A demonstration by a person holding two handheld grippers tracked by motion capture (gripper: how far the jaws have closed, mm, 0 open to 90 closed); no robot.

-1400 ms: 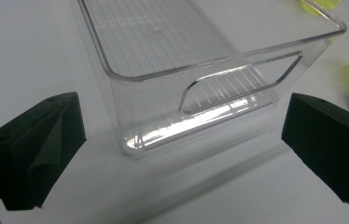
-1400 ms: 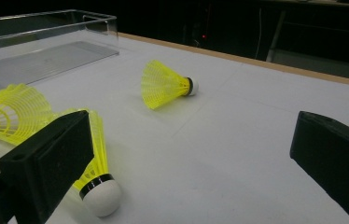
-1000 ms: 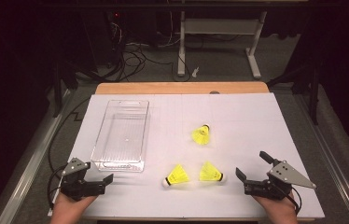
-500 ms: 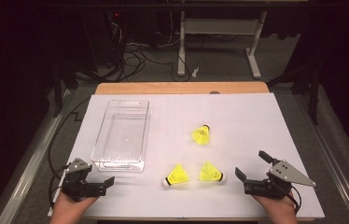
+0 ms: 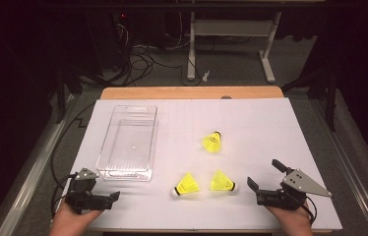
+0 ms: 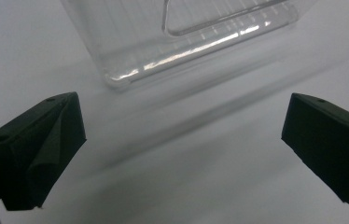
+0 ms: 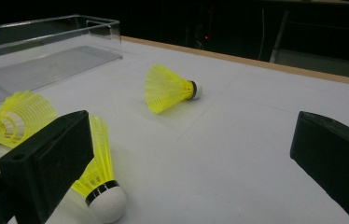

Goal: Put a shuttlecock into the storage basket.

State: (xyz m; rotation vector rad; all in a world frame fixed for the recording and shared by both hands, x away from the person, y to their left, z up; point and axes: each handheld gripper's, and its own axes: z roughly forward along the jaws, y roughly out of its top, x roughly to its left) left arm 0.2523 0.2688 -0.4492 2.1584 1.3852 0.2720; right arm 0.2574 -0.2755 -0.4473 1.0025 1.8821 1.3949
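Near the table's front right corner, right gripper (image 5: pixel 264 175) low over the white table (image 5: pixel 270 128), jaws spread wide, nothing between them. 3 yellow shuttlecocks on the sheet. Nearest shuttlecock (image 5: pixel 223 182) lies just beside this gripper's left jaw, white cork toward the gripper; in the right gripper view that cork (image 7: pixel 107 203) sits right next to the jaw. Second shuttlecock (image 5: pixel 186 185) lies just beside the first, toward the front edge's middle, cork pointing left. Third shuttlecock (image 5: pixel 212 142) lies apart from the pair, nearer the table's centre.

Near the front left corner, left gripper (image 5: pixel 104 196) also spread and empty, jaws pointing right along the front edge. Clear plastic tray (image 5: pixel 129 142) stands on the left half, its near end just beyond this gripper; left gripper view shows the tray's wall (image 6: pixel 182 42) ahead of the jaws, not touching.
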